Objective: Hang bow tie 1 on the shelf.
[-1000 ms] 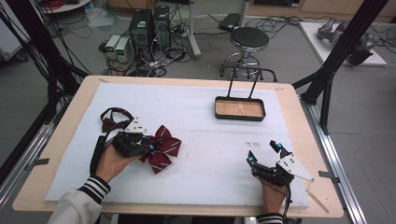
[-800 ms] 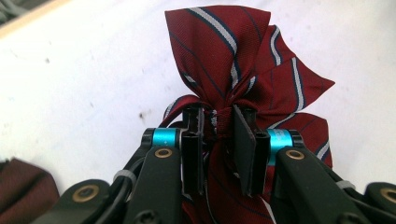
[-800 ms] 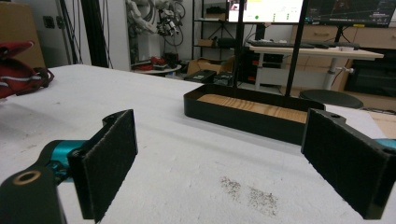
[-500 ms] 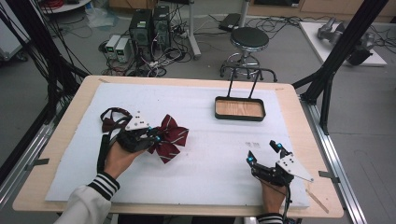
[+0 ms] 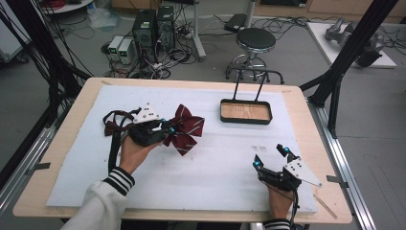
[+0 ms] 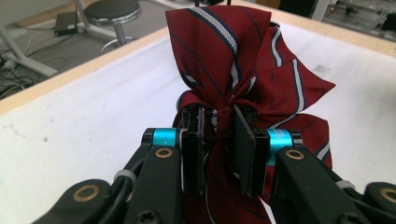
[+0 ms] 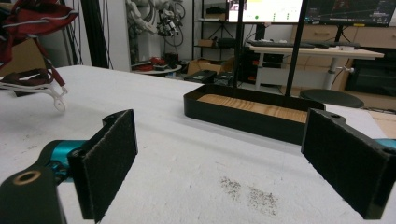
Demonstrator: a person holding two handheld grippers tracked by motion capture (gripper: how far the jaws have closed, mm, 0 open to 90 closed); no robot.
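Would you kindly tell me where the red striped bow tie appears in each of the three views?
High view: the bow tie is left of centre, clamped in the left gripper.
Left gripper view: it sits in the centre, pinched at its knot.
Right gripper view: it is in the top-left corner.
Shared landmark: the black tray, in the high and right gripper views.

Bow tie [image 5: 184,129] sits around 10 o'clock on the worktop [image 5: 201,91], pinched in the left gripper [image 5: 167,130]. Tray [image 5: 245,112] is up near 1 o'clock, well apart from it. Right gripper [image 5: 270,157] rests at about 4 o'clock, in front of the tray.
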